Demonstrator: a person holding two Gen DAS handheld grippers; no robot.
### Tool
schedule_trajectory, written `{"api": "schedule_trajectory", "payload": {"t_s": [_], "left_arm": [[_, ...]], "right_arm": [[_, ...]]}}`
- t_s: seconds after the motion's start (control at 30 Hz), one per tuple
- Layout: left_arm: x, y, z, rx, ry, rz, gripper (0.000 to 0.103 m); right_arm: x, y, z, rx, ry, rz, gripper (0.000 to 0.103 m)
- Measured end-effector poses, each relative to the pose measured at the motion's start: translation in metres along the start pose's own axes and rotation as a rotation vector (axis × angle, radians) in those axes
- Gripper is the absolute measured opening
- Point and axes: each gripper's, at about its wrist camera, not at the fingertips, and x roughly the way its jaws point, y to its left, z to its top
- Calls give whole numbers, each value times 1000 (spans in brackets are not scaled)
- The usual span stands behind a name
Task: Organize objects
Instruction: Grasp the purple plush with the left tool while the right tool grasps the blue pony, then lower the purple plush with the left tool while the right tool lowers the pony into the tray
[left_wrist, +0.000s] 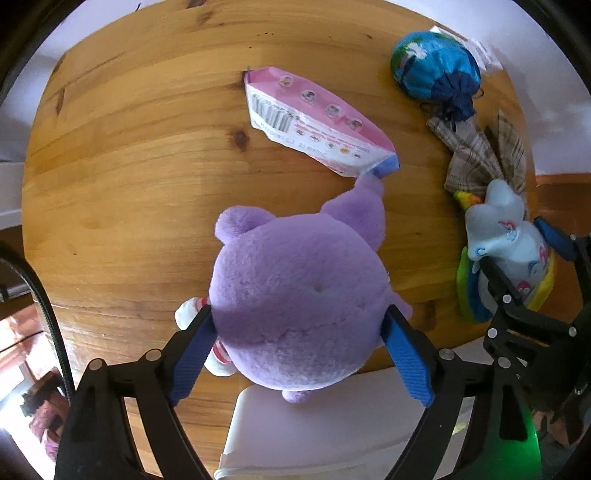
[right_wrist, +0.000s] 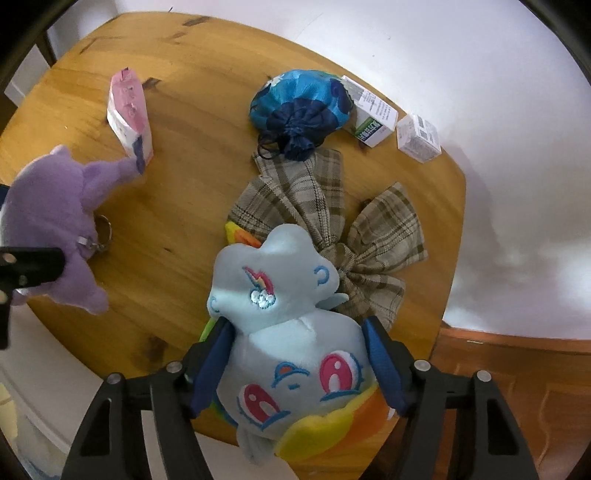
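Note:
My left gripper (left_wrist: 299, 325) is shut on a purple plush toy (left_wrist: 299, 295) and holds it over the near edge of the round wooden table (left_wrist: 129, 166). The purple plush also shows at the left of the right wrist view (right_wrist: 55, 214), with a key ring on it. My right gripper (right_wrist: 295, 354) is shut on a light blue pony plush (right_wrist: 288, 332) with a rainbow mane, at the table's near right edge. The pony also shows at the right of the left wrist view (left_wrist: 509, 236).
A pink and white packet (left_wrist: 314, 118) lies mid-table, touching the purple plush's ear. A blue drawstring pouch (right_wrist: 303, 107), a plaid cloth bow (right_wrist: 325, 221) and two small white boxes (right_wrist: 417, 138) sit at the far right. A white chair (left_wrist: 332, 424) stands below the table edge.

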Motion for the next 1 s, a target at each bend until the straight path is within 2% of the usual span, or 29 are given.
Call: {"api": "schedule_trajectory", "payload": {"t_s": [0.1, 0.23, 0.47, 0.5, 0.67, 0.77, 0.9, 1.0], "left_arm": [[-2, -8, 0, 4, -38, 22, 88], [-10, -14, 1, -1, -97, 15, 72], [-29, -13, -3, -64, -149, -36, 69], [-35, -14, -5, -70, -164, -39, 69], [-78, -18, -22, -74, -258, -62, 69], [-109, -8, -45, -60, -331, -77, 69], [-145, -28, -63, -42, -419, -98, 69], [-182, -30, -90, -23, -482, -111, 69]], "right_arm": [[-4, -8, -1, 35, -6, 60, 67], [-21, -9, -6, 62, -43, 87, 67], [-66, -31, -16, 168, -147, 145, 65], [-73, -36, -18, 188, -165, 156, 61], [-119, -59, -30, 304, -273, 198, 61], [-150, -74, -39, 360, -347, 217, 61], [-194, -86, -57, 417, -442, 248, 61], [-237, -92, -79, 443, -525, 257, 61]]}}
